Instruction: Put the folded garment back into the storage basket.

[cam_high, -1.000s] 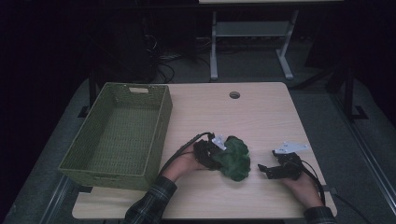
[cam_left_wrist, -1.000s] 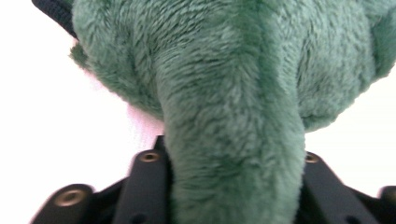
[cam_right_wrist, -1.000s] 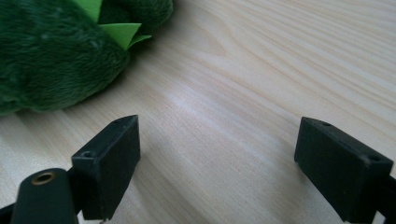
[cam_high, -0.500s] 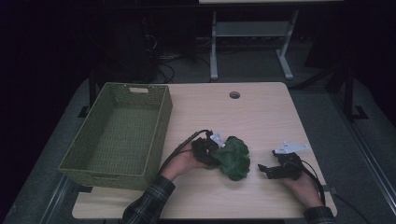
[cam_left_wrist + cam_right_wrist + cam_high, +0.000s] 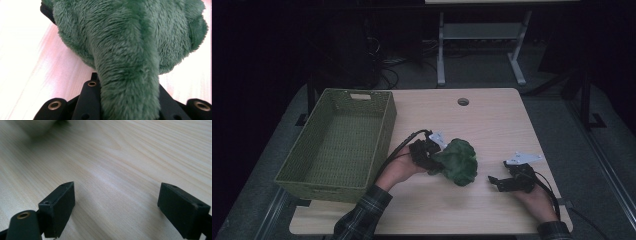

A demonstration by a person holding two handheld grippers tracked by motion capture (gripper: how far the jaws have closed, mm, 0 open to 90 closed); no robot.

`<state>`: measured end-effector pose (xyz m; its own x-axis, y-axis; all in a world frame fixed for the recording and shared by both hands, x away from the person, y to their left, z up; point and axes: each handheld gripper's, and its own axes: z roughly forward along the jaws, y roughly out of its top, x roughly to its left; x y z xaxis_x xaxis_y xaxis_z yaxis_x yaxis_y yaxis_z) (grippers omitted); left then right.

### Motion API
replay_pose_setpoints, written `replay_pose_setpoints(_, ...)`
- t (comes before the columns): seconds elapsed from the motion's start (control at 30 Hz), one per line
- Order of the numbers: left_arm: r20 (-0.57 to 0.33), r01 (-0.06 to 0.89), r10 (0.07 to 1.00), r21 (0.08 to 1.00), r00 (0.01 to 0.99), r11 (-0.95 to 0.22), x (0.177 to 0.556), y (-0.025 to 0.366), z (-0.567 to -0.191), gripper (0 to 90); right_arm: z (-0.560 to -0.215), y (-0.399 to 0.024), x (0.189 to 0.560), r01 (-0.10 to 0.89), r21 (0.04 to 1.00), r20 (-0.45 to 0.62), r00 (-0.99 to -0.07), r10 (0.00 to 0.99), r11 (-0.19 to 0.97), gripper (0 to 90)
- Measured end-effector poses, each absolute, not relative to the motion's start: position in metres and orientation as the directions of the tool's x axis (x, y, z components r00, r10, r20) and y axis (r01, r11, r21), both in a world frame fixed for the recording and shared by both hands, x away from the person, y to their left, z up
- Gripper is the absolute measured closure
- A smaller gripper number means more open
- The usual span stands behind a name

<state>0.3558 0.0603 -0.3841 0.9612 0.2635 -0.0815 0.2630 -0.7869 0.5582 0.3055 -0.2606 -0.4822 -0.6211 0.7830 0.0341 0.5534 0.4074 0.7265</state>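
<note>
Green plush toy (image 5: 458, 162) was at mid-table, clamped by the left gripper (image 5: 432, 159) on a narrow fuzzy limb, jaws just closed onto it. Looked like the lift-off step of a pick: toy partly off the wooden table (image 5: 492, 120), bulk hanging to the right of the gripper. Next move probably needs a carry left and over the rim of the green woven basket (image 5: 337, 145), with enough height that the floppy body clears the wall. Plush was soft, deep-pile, lumpy; the grip on a thin limb could let it swing. Basket was rectangular, open-weave, empty inside. Right gripper (image 5: 497, 182) sat idle on the table, jaws spread, nothing between them.
</note>
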Motion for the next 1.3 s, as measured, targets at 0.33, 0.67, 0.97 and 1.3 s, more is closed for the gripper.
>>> replay_pose_setpoints(0.33,-0.053,0.276,0.302,0.577,0.952,-0.769,0.357,0.082,-0.350,76.1,-0.482,-0.260,0.305,0.558,0.724,0.039,-0.619,0.785,0.405,14.1)
replay_pose_setpoints(0.67,-0.011,0.294,0.358,0.595,0.934,-0.748,0.360,0.115,-0.317,76.1,-0.482,-0.261,0.305,0.559,0.724,0.038,-0.617,0.786,0.404,14.1)
replay_pose_setpoints(0.97,0.015,0.329,0.426,0.611,0.905,-0.720,0.359,0.146,-0.301,76.0,-0.482,-0.261,0.305,0.561,0.725,0.040,-0.613,0.789,0.400,14.2)
replay_pose_setpoints(1.3,0.025,0.396,0.525,0.627,0.851,-0.671,0.358,0.187,-0.291,76.0,-0.482,-0.261,0.305,0.561,0.725,0.039,-0.613,0.789,0.400,14.1)
